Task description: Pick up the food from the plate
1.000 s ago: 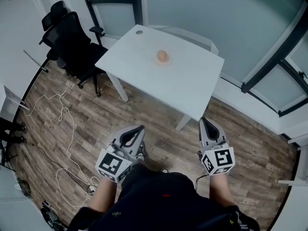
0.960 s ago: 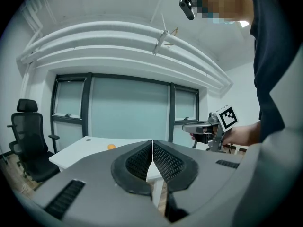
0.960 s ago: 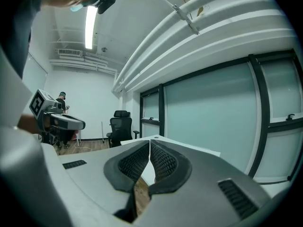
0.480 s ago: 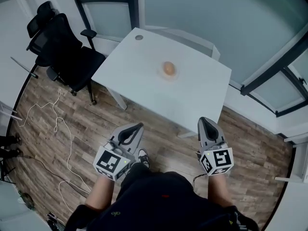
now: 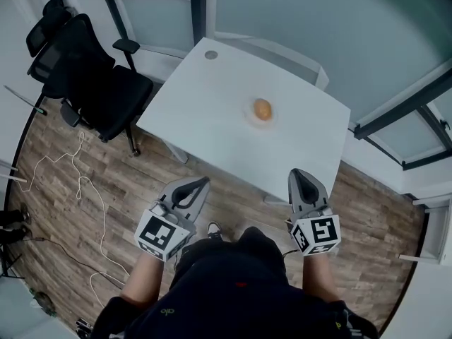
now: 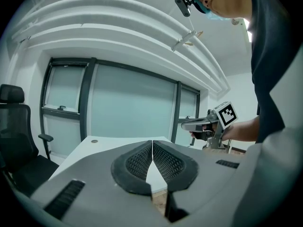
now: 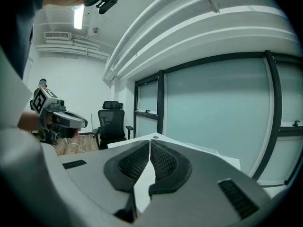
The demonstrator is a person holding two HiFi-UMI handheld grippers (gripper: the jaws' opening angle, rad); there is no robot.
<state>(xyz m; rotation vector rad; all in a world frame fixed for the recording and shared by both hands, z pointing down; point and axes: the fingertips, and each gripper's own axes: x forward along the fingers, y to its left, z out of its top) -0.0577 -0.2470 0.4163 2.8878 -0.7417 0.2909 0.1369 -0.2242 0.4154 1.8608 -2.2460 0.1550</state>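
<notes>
One white table (image 5: 212,119), and on the table: one plate (image 5: 251,116), one round orange-brown food piece (image 5: 262,109), one grommet (image 5: 210,54). Left of the table: two black office chairs, near chair (image 5: 99,83) and far chair (image 5: 41,32), plus one white cord (image 5: 79,182). Below the table: two grippers, left gripper (image 5: 201,183) and right gripper (image 5: 296,174).

My left gripper (image 5: 205,181) and right gripper (image 5: 296,173) are smooth grey shells, each carrying a white cube (image 5: 318,234) printed with black square markers. My pads (image 6: 137,162) are black, finely ribbed rubber. I wear a dark top (image 5: 233,299) with a small red mark.
</notes>
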